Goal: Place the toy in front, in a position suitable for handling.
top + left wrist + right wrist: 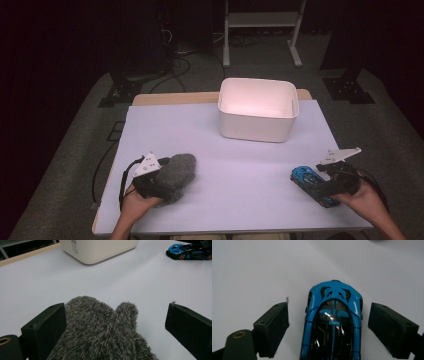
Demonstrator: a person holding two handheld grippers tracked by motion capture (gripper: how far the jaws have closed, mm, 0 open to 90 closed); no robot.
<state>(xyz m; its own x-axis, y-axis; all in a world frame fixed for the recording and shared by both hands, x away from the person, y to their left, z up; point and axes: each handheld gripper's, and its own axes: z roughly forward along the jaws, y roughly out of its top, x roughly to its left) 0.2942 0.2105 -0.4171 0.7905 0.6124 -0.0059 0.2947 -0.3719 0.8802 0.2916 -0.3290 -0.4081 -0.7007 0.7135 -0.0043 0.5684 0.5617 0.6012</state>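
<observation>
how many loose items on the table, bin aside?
2: a grey mitten near the left edge between open jaws, a blue toy car near the right edge. The bin's floor is partly hidden.

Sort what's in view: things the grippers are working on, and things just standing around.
In hand:
grey fuzzy mitten, between the open left gripper
blue toy car, between the open right gripper

Standing by:
white bin
white frame on the floor

bright lit table [225,165], dark surroundings; gripper views soft, perhaps slightly blurred
</observation>
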